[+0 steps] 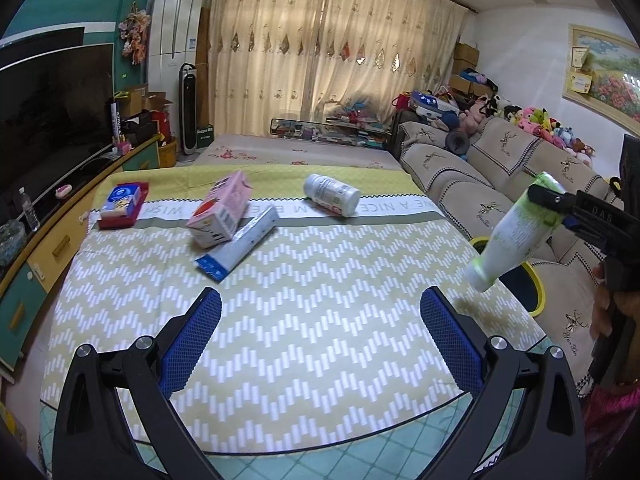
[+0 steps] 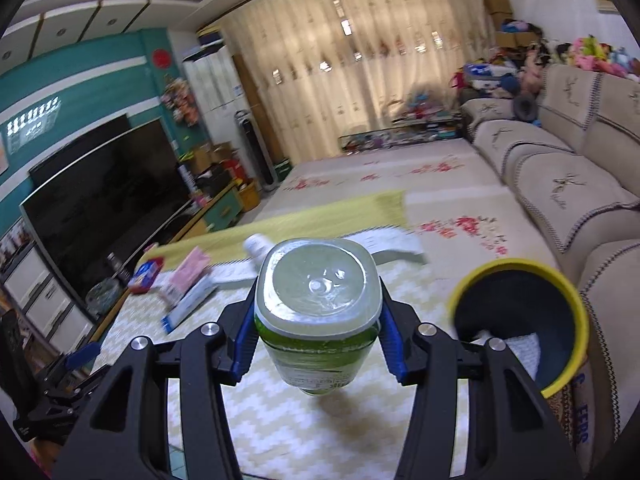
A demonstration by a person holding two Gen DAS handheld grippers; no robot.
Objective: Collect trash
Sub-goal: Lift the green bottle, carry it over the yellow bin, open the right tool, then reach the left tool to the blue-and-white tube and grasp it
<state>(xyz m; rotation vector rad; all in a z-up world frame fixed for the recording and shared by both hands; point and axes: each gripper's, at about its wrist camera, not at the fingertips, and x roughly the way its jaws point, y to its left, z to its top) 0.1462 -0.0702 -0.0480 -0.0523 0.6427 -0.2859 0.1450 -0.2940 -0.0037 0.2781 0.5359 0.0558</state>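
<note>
Right tongs (image 2: 318,340) clamp the green bottle (image 2: 318,320) across its body, held above the bench (image 1: 300,320) edge near the yellow-rimmed bin (image 2: 520,320), apparently for disposal. Left tongs (image 1: 320,320) gape wide, empty, facing 4 remaining items.

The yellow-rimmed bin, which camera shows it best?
The right wrist view: the bin shows its whole yellow rim and dark inside, with something white lying in it. In the left wrist view only slivers of its rim show behind the green bottle held in the right tongs.
</note>
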